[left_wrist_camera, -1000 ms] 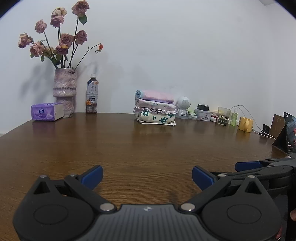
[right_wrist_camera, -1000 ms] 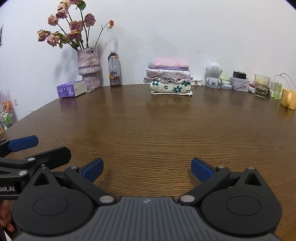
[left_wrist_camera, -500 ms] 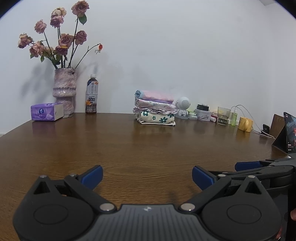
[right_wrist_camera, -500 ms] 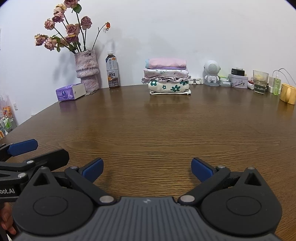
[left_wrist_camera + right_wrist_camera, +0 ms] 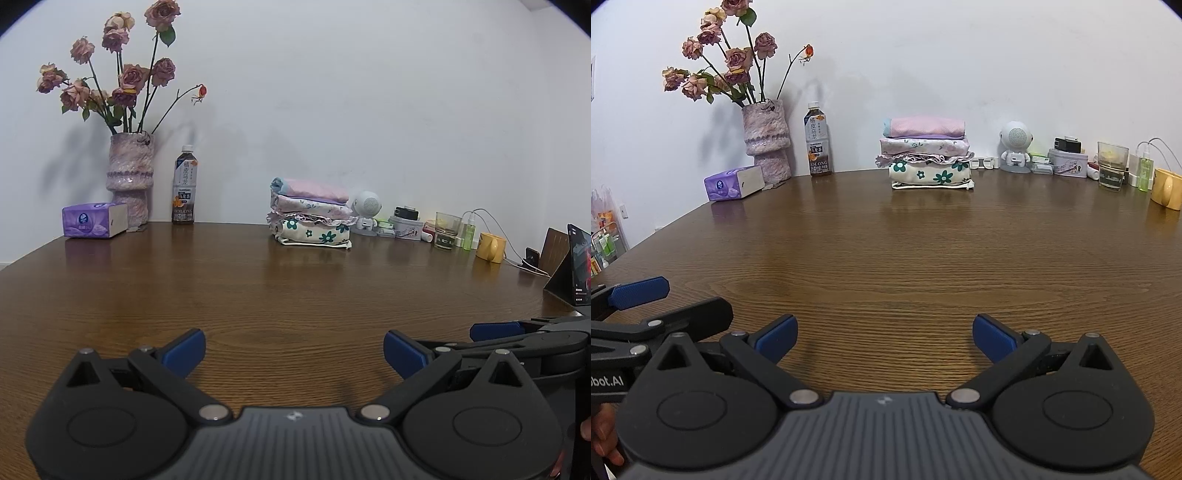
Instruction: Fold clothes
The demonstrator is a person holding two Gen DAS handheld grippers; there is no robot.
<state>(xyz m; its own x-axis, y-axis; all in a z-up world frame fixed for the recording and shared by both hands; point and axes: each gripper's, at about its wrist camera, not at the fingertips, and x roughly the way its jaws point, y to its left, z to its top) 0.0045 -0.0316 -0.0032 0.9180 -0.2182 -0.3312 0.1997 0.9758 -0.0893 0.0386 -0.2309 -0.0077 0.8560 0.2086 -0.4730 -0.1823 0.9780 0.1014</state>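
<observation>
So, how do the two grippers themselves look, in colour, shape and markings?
Both the left gripper and the right gripper are black, with blue textured fingertips, round side discs, silver pivot pins and a ribbed grey middle panel bearing a small white logo. White lettering ending "bot.AI" shows on the left one's side.

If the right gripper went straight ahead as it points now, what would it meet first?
Bare table, then probably the stack of folded clothes at the far edge; the right gripper is open and empty. Depth is uncertain.

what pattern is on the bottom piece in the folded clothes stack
Cream with dark green flowers on the bottom piece; clearest in the right wrist view.
</observation>
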